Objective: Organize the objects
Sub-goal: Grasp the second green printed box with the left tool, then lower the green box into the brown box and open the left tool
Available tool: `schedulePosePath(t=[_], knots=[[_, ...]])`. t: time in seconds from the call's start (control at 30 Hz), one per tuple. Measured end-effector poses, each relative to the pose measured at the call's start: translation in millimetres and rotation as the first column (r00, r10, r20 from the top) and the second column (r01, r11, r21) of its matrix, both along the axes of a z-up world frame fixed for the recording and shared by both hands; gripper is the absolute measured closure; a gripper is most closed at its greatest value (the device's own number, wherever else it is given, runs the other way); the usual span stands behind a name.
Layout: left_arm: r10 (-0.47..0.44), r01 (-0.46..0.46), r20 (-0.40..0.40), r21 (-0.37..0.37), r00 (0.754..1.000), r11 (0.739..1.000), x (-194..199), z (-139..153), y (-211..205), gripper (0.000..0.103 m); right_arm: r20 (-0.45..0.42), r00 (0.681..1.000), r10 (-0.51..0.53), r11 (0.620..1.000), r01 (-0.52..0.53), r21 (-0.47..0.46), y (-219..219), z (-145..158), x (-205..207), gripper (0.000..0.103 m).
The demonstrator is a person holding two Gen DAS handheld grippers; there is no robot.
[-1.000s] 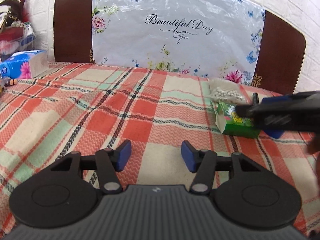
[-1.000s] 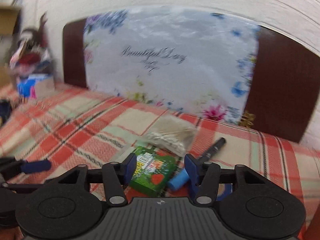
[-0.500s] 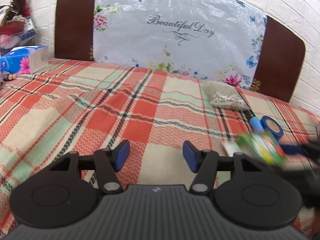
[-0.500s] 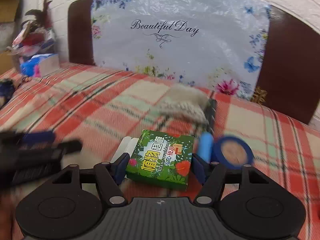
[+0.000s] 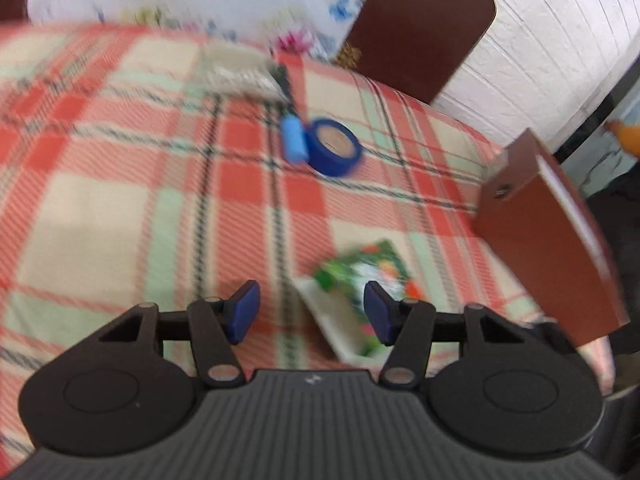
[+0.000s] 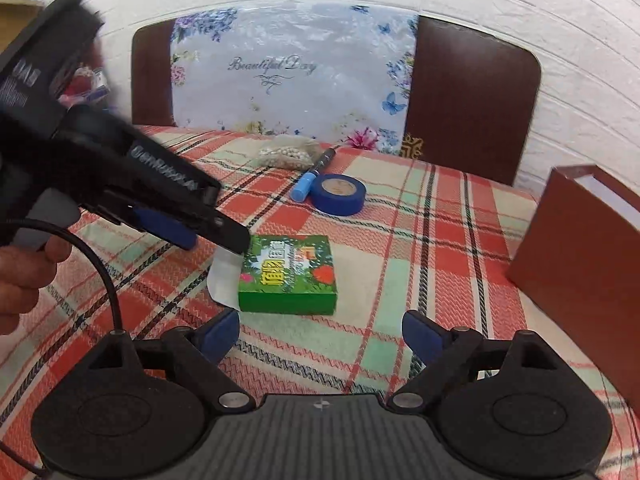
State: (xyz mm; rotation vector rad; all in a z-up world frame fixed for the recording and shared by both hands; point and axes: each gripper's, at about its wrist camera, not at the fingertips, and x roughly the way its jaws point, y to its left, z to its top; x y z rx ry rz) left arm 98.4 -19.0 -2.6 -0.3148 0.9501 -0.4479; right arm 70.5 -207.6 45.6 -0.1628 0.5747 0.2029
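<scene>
A green printed box (image 6: 289, 274) lies on the plaid cloth with a white sheet (image 6: 224, 280) under its left side. My right gripper (image 6: 320, 332) is open and empty, just in front of the box. My left gripper (image 5: 310, 314) is open, and the box (image 5: 364, 276) lies between its fingertips, blurred. From the right wrist view, the left gripper (image 6: 208, 228) reaches in from the left, tips at the box's left edge. Behind lie a blue tape roll (image 6: 338, 194), a blue-capped marker (image 6: 312, 180) and a bag of white beads (image 6: 286, 152).
A brown paper bag (image 6: 584, 240) stands open at the right edge of the bed; it also shows in the left wrist view (image 5: 552, 236). A brown headboard (image 6: 464, 96) with a floral plastic sheet (image 6: 292, 76) backs the bed. White brick wall behind.
My right gripper has let go of the green box, opened and drawn back. My left gripper has swung right and down to the box; its view is blurred by motion.
</scene>
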Motion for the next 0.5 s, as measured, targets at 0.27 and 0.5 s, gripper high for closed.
schedulePosePath(t=[0.27,0.5], knots=[[-0.016,0.019,-0.059,0.062,0.998,0.998,2,1,-29,0.070,-0.010,0.995,0.103,0.994,-0.103,-0.022,26,-13,33,0.033],[-0.183,0.166,0.100,0.160,0.978,0.973,-4,49,-78,0.075,0.098,0.995,-0.017,1.000,0.014,0.028,0,9,27,0.044]])
